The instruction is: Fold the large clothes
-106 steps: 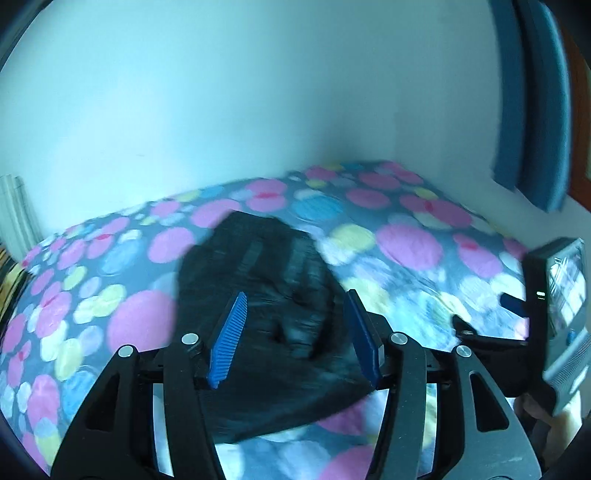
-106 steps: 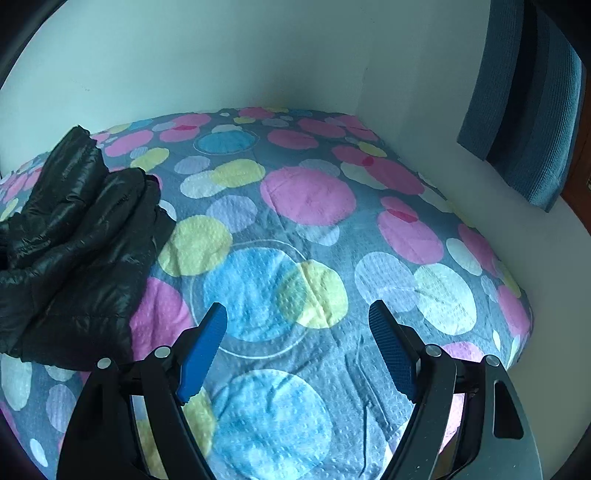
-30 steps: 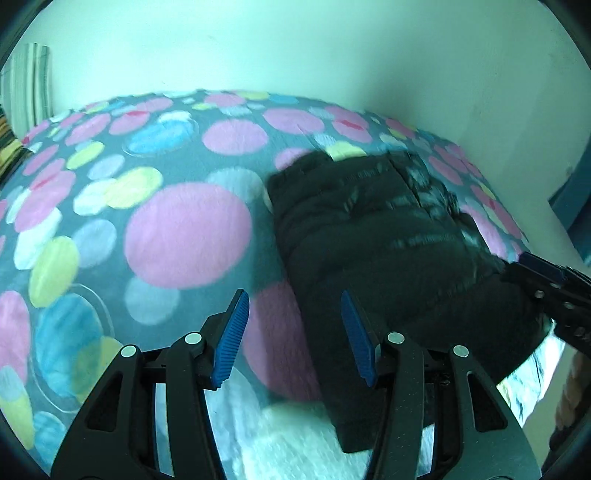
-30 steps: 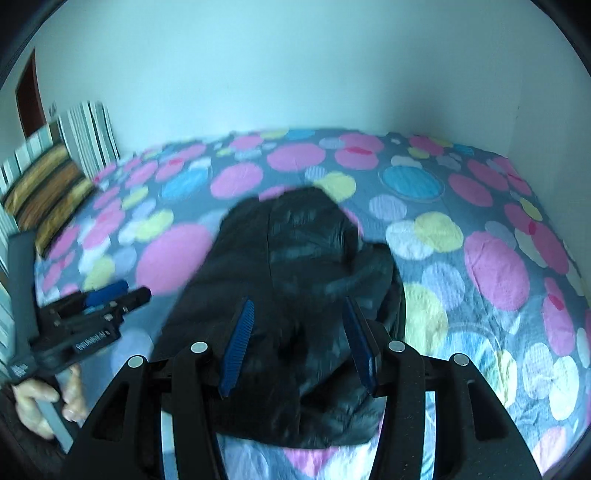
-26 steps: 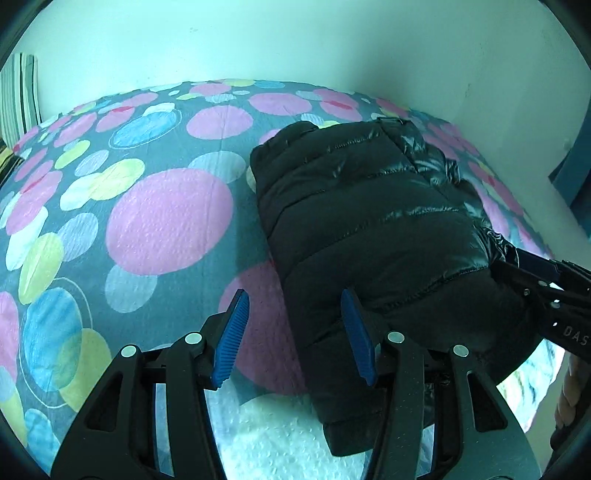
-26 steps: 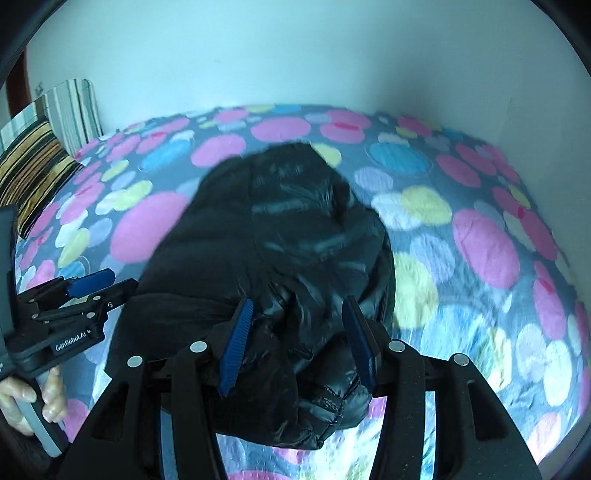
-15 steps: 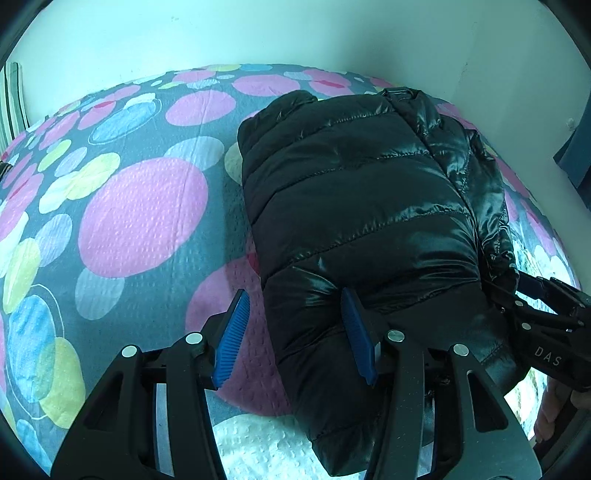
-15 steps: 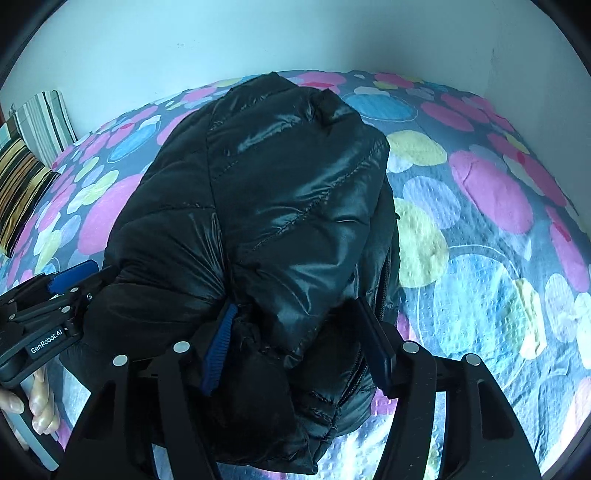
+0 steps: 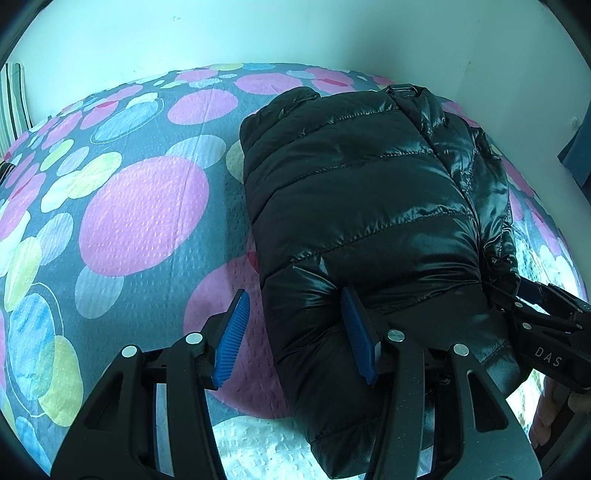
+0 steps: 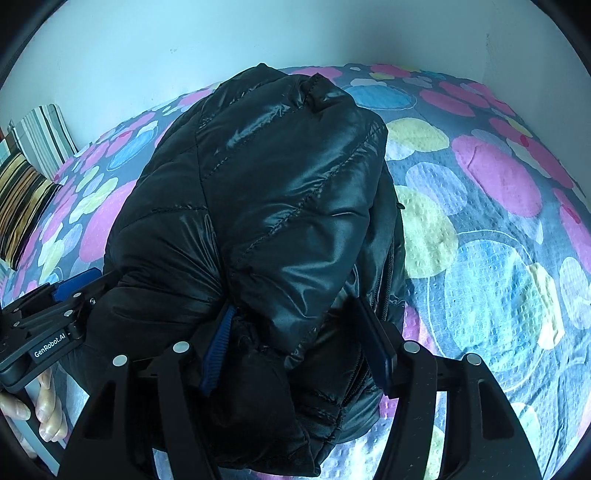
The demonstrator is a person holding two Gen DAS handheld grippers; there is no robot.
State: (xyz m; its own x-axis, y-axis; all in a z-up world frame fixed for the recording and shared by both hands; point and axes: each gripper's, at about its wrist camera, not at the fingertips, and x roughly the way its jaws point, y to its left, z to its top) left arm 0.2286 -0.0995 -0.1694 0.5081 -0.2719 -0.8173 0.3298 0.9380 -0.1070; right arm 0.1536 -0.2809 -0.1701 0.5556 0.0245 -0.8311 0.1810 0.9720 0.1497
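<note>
A shiny black puffer jacket point(image 9: 369, 203) lies folded into a thick bundle on the spotted bedspread point(image 9: 140, 214). My left gripper point(image 9: 297, 332) stands open at the bundle's near left corner. Its right finger rests on the jacket and its left pad point(image 9: 234, 332) hangs free over the spread. My right gripper point(image 10: 297, 347) straddles the near end of the jacket point(image 10: 277, 184), open. Puffy fabric bulges between its fingers and half hides the left pad point(image 10: 218, 347). Each view shows the other gripper at the bundle's side: the right one point(image 9: 517, 299), the left one point(image 10: 79, 291).
The bed point(image 10: 480, 277) runs into a white wall corner point(image 9: 295, 29). Striped pillows point(image 10: 26, 184) lie at the far left end. A person's hand point(image 10: 44, 410) holds the left gripper's handle. The bed's near edge lies just below both grippers.
Both grippers have sunk close onto the jacket, which now lies still and fills both views. The right jaws have widened around the fabric. The left jaws keep the same gap.
</note>
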